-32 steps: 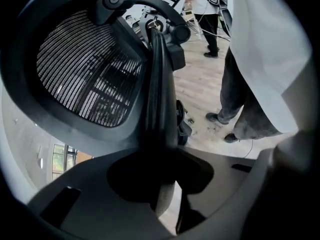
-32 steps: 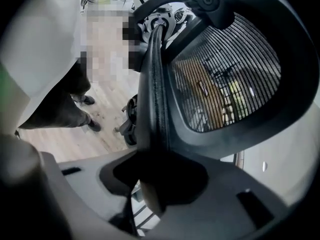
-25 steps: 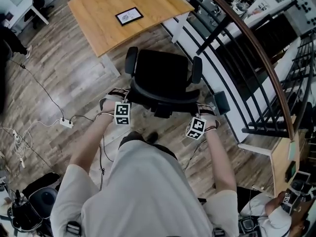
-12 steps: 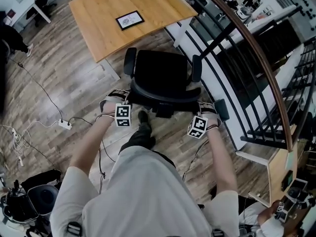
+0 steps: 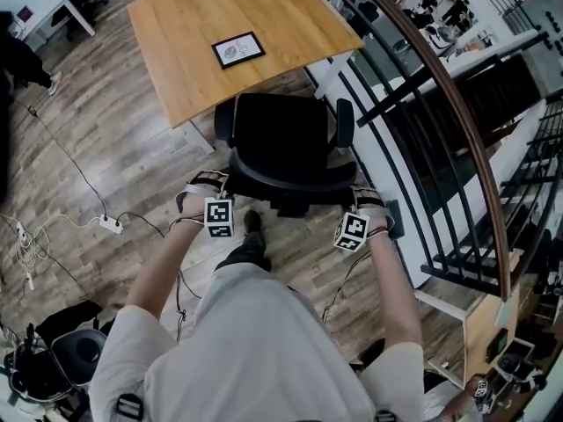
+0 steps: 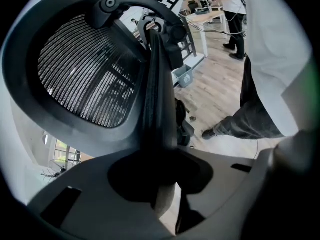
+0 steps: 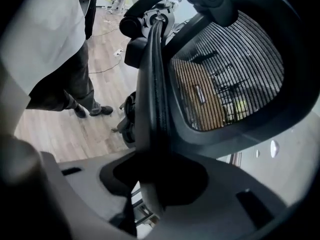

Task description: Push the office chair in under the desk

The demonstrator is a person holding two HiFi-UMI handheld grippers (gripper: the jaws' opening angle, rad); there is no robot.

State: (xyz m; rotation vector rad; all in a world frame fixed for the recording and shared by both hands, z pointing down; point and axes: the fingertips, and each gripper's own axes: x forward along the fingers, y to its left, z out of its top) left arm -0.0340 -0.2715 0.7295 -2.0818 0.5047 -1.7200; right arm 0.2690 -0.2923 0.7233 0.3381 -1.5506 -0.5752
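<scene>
1. Left of the left gripper [image 5: 215, 185], well apart: white power strip [image 5: 111, 224] and white cables [image 5: 25, 246] on the wood floor [image 5: 114, 130].
2. Left gripper: jaws clamped on the left edge of the office chair [image 5: 281, 139] backrest. The rim runs up between the jaws, with mesh on its left in the left gripper view.
3. Between the 2 grippers: black backrest nearest the person, seat and 2 armrests ahead. The person's shoe [image 5: 252, 221] is just behind the chair base.
4. Ahead of both grippers: wooden desk [image 5: 176, 33], its near edge right at the seat front; the seat is out from under it. Framed card [image 5: 238, 49] lies flat on top.
5. Right gripper [image 5: 358, 198]: jaws clamped on the right backrest edge, with mesh on the rim's right in the right gripper view.
6. Right of the right gripper, near: black railing [image 5: 440, 70] with a curved wooden handrail.
</scene>
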